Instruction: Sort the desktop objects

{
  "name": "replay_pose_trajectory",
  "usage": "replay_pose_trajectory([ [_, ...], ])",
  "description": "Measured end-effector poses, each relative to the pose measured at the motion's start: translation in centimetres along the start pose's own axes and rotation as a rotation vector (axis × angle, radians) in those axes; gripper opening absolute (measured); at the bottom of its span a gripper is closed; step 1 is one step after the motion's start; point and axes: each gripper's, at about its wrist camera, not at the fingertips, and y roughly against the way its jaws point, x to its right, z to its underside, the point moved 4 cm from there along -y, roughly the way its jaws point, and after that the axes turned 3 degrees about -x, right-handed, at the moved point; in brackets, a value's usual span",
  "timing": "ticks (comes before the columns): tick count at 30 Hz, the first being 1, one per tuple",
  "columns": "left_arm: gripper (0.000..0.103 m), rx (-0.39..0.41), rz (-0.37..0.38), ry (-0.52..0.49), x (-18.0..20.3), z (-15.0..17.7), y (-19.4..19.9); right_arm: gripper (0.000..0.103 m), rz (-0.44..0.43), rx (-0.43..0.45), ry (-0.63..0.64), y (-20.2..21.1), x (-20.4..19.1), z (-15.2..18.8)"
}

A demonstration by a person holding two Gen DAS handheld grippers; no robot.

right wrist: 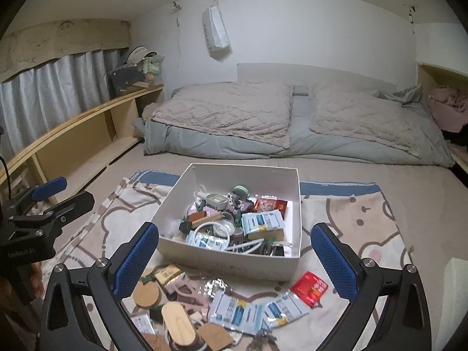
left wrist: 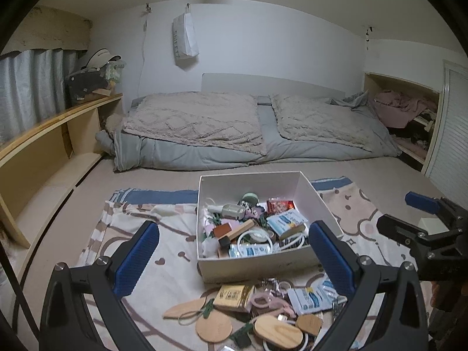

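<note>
Left gripper (left wrist: 234, 251) held wide, nothing gripped. Right gripper (right wrist: 235, 251) held wide too. White box (right wrist: 234, 266) seen just ahead, filled. Loose packets (right wrist: 237, 310), wooden discs (left wrist: 213, 326) scattered below fingers.

— What do we lose at the lower edge?
— The loose pile (right wrist: 204, 313) gets cut off there.
— And in the white box (left wrist: 310, 193)?
— Its near wall hides the bottom items from us.
</note>
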Motion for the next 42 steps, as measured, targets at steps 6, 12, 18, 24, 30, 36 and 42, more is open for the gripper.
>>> replay_pose_trajectory([
  [6,0.103,0.019,-0.029,-0.003,0.2,1.2,3.1,0.103,0.029,0.012,0.015,2.0,-0.6,1.1],
  [12,0.103,0.012,-0.019,-0.014,0.9,2.0,5.3,0.103,0.054,0.003,0.011,3.6,-0.7,2.5],
  [18,0.103,0.008,-0.05,0.005,0.6,3.3,6.5,0.103,0.073,0.014,0.006,4.9,-0.6,3.6],
  [24,0.103,-0.013,-0.083,-0.011,0.7,4.8,6.7,0.103,0.078,0.033,0.033,6.2,-1.0,4.6],
  [30,0.103,-0.024,-0.07,-0.007,1.1,5.6,7.0,0.103,0.063,0.027,0.027,6.9,-1.1,5.4],
  [36,0.103,-0.009,-0.057,-0.012,2.0,5.8,7.5,0.103,0.074,0.043,0.044,7.6,-1.1,5.8],
  [42,0.103,-0.005,-0.062,-0.013,2.0,5.9,7.9,0.103,0.092,0.047,0.043,8.0,-0.7,6.0],
])
